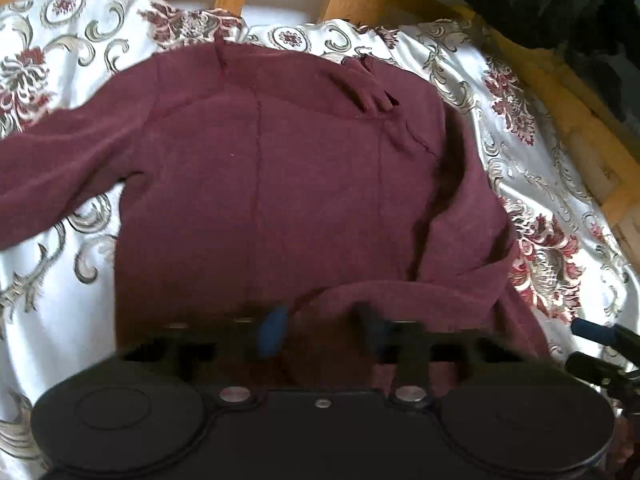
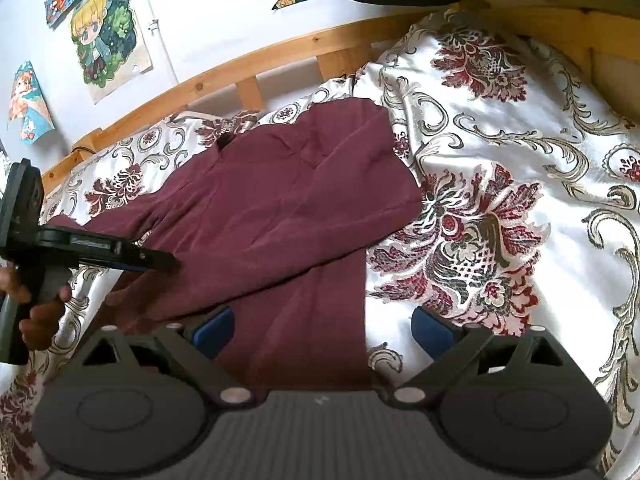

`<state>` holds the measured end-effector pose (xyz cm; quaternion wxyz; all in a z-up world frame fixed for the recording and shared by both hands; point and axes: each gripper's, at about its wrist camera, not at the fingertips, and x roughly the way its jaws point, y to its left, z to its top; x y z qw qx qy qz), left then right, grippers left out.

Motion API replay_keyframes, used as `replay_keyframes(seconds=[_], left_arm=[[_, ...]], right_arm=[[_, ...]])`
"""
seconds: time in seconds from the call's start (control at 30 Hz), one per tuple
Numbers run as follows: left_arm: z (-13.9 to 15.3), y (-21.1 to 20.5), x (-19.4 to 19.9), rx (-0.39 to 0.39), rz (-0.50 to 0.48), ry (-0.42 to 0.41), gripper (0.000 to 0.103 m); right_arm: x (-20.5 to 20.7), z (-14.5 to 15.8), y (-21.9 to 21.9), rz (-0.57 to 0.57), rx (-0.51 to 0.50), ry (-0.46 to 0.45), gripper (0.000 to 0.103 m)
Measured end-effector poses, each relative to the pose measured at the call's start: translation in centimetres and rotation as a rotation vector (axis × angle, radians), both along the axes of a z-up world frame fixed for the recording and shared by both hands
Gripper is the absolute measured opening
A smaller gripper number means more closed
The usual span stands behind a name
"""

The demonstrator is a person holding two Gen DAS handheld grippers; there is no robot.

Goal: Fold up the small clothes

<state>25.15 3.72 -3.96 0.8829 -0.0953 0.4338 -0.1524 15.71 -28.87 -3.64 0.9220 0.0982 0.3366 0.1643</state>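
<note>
The bed (image 2: 520,128) fills the room's corner, its wooden rail (image 2: 248,68) running along the wall, and a pale floral cover (image 1: 560,208) is spread over it. Cartoon posters (image 2: 108,36) hang on the wall above the rail.

On the cover lies the maroon jumper (image 1: 280,168), flat, collar toward the rail. One sleeve (image 1: 52,160) stretches out to the side across the cover; the other is folded in over the body and ends near the hem.

The left gripper (image 1: 320,328) hangs low over the hem, its jaws drawn in narrow with a fold of maroon cloth between them; the view is blurred there, so whether the pads actually press on it I cannot tell. A hand (image 2: 36,308) holds its grip.

The right gripper (image 2: 324,332) sits over the jumper's edge with jaws spread wide, cloth and cover showing between them, gripping nothing.
</note>
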Motion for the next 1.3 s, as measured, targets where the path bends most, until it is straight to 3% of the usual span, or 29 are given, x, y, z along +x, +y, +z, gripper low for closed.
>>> replay_keyframes(seconds=[0.07,0.13,0.33,0.5,0.6,0.67,0.7,0.77,0.8,0.83,0.97,1.07,1.17,1.3], left_arm=[[0.6,-0.6,-1.1,0.007,-0.031,-0.049,0.011],[1.2,-1.7,-2.4,0.063,-0.097,-0.105,0.007],[3.4,-3.6,-6.3,0.140,-0.201,-0.220,0.006],[4.5,-5.6,-10.6,0.242,-0.367,-0.345,0.006],[4.2,-6.7,-12.4,0.260,-0.498,-0.342,0.009],[3.7,-7.4,-13.1,0.250,-0.584,-0.295,0.021],[3.3,-7.7,-13.4,0.248,-0.615,-0.272,0.022],[2.7,-8.3,-14.0,0.259,-0.652,-0.238,0.050],[2.6,-8.5,-14.3,0.272,-0.659,-0.230,0.058],[2.5,-8.5,-14.4,0.278,-0.662,-0.230,0.071],[3.1,-7.5,-14.4,0.215,-0.603,-0.231,0.084],[4.1,-5.3,-13.6,0.081,-0.517,-0.211,0.087],[4.7,-3.5,-13.1,-0.008,-0.418,-0.243,0.091],[4.2,-1.8,-10.1,-0.065,-0.200,-0.192,0.094]], right_arm=[[0.5,-0.3,-0.2,-0.004,0.009,0.012,0.098],[0.9,-0.6,-0.3,-0.014,0.019,0.022,0.098],[1.1,-0.9,-0.3,-0.020,0.035,0.033,0.098],[1.0,-0.6,-0.4,-0.036,0.029,0.021,0.098],[1.1,-0.6,-0.6,-0.051,0.019,0.023,0.098],[1.1,-0.6,-0.9,-0.064,0.017,0.024,0.098],[1.2,-0.5,-1.1,-0.074,0.017,0.023,0.098],[1.3,-0.4,-1.5,-0.093,0.015,0.022,0.099],[1.2,-0.4,-1.7,-0.101,0.015,0.019,0.099],[1.2,-0.3,-1.9,-0.110,0.013,0.014,0.099],[1.1,-0.1,-2.5,-0.125,-0.002,-0.020,0.101],[1.2,-0.2,-2.7,-0.138,-0.025,-0.035,0.101],[1.4,-0.5,-2.7,-0.150,-0.034,-0.023,0.101],[1.2,-0.4,-2.4,-0.157,-0.047,-0.070,0.101]])
